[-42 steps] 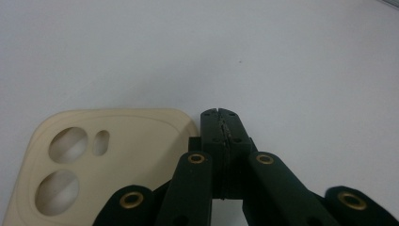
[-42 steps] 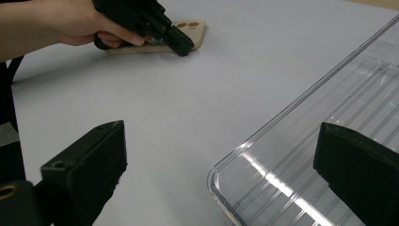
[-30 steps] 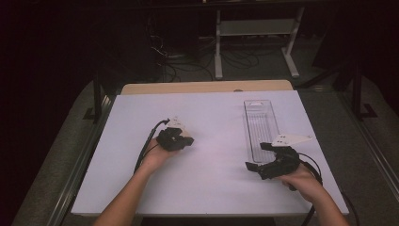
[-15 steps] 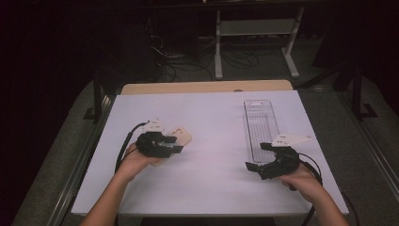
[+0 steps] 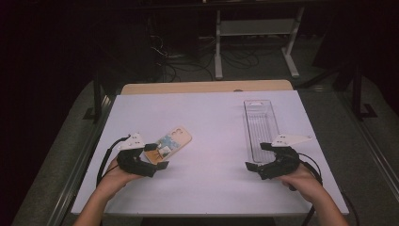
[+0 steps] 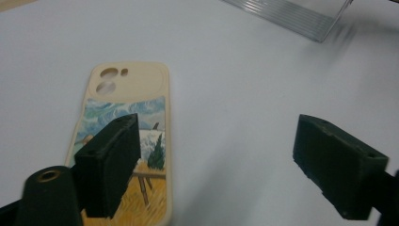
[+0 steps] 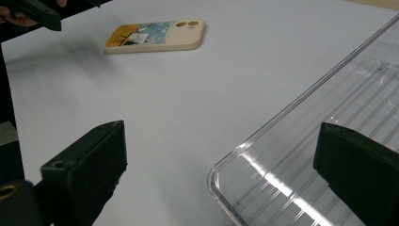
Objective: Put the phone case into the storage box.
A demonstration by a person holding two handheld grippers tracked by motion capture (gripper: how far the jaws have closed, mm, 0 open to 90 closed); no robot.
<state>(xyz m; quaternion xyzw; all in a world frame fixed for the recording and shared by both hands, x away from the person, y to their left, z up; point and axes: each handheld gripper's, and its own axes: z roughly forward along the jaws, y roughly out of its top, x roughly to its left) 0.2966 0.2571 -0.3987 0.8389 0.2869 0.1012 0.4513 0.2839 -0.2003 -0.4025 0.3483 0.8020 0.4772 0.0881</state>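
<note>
A cream phone case (image 5: 170,142) with a painted landscape lies flat on the white table (image 5: 211,117), camera holes pointing away from me. My left gripper (image 5: 157,156) sits at its near end. Its jaws have just been opening and stand wide, with nothing between them. In the left gripper view the case (image 6: 129,103) lies under the left jaw of my left gripper (image 6: 221,141), not pinched. My right gripper (image 5: 256,156) rests open by the near end of a clear plastic tray (image 5: 249,127). From my right gripper (image 7: 226,141) I see the tray's corner (image 7: 244,150) and the case (image 7: 155,35) farther off.
The long clear tray (image 6: 291,14) is empty and runs away from me on the right half of the table. A wooden strip (image 5: 207,87) borders the far edge. Cables and a metal stand (image 5: 254,28) lie on the dark floor beyond.
My left gripper has drawn back toward the near left corner and opened its jaws. The phone case now lies free on the table. The right gripper has stayed put.
</note>
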